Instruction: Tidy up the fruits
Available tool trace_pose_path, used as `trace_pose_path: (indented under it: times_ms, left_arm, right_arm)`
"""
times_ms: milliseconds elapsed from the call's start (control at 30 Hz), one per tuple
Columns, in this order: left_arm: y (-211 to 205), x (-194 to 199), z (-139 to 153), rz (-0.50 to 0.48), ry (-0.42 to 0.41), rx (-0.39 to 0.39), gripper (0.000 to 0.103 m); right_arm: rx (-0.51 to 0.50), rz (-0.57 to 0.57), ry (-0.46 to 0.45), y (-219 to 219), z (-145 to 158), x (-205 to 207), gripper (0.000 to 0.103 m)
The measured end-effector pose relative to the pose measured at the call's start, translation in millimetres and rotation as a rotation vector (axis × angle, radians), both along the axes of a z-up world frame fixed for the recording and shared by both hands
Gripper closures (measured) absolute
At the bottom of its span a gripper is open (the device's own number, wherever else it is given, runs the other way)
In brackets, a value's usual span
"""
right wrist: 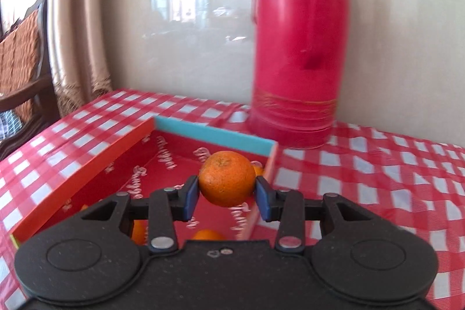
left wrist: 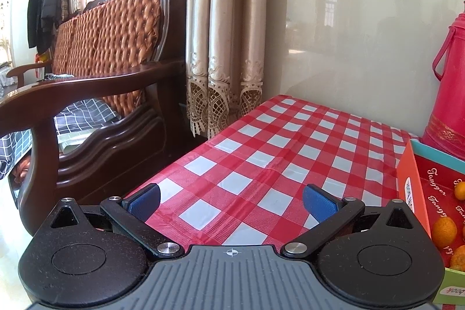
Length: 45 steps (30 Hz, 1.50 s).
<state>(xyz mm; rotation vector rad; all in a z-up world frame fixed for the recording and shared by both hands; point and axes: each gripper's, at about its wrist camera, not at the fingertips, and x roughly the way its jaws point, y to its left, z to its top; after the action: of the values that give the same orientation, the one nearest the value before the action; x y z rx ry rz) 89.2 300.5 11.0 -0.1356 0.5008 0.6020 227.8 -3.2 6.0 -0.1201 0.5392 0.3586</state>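
Observation:
My right gripper (right wrist: 227, 195) is shut on an orange tangerine (right wrist: 226, 177) and holds it above the right half of a shallow red cardboard box (right wrist: 78, 179) with white lettering. More tangerines lie in the box: one below the gripper (right wrist: 207, 234), one partly hidden at the left (right wrist: 139, 231). In the left wrist view my left gripper (left wrist: 231, 201) is open and empty, low over the checked tablecloth. The box (left wrist: 407, 188) stands to its right with tangerines (left wrist: 443, 231) inside.
A tall red thermos (right wrist: 296, 48) stands behind the box against the wall; it also shows in the left wrist view (left wrist: 449, 89). The table has a red-and-white checked cloth (left wrist: 261, 153). A wooden sofa (left wrist: 96, 95) and curtains (left wrist: 223, 34) are to the left.

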Motion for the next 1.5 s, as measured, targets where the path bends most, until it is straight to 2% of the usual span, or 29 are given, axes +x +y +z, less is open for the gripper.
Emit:
trace_pose_path:
  times_ms: [200, 267, 300, 333, 367, 400, 467, 667, 800, 1200, 1333, 1500]
  left_arm:
    - [-3, 0, 0, -0.007, 0.005, 0.003, 0.0]
    - [-3, 1, 0, -0.007, 0.005, 0.002, 0.0]
    - [-3, 1, 0, -0.009, 0.008, 0.001, 0.0]
    - [-3, 2, 0, -0.009, 0.009, 0.001, 0.0]
    - [-4, 2, 0, -0.01, 0.007, 0.001, 0.0]
    - [-4, 1, 0, -0.011, 0.006, 0.001, 0.0]
    - [-4, 2, 0, -0.012, 0.002, 0.0, 0.0]
    - [-9, 4, 0, -0.022, 0.004, -0.011, 0.0]
    - [-18, 7, 3, -0.036, 0.001, -0.012, 0.0]
    - [-82, 24, 16, -0.181, -0.024, 0.014, 0.0]
    - [-115, 18, 24, -0.235, -0.03, 0.01, 0.0]
    - [-163, -41, 42, -0.34, -0.075, 0.011, 0.0]
  right_arm:
    - [0.007, 0.036, 0.011, 15, -3, -6, 0.07]
    - [0.011, 0.046, 0.014, 15, -4, -7, 0.067]
    - [0.021, 0.053, -0.005, 15, -3, -9, 0.057]
    - [0.031, 0.055, -0.046, 14, -2, -13, 0.01]
    - [0.041, 0.029, -0.12, 11, 0, -19, 0.005]
    - [0.05, 0.0, -0.199, 10, 3, -25, 0.006]
    - [0.033, -0.007, -0.236, 8, 8, -25, 0.006]
    - [0.072, -0.073, -0.159, -12, 7, -11, 0.006]
    - [0.07, -0.123, -0.149, -32, 8, -9, 0.006]
    - [0.09, -0.232, -0.133, -105, 13, -32, 0.006]
    - [0.128, -0.27, -0.113, -134, 19, -62, 0.006]
    - [0.143, -0.246, -0.13, -159, 36, -139, 0.006]
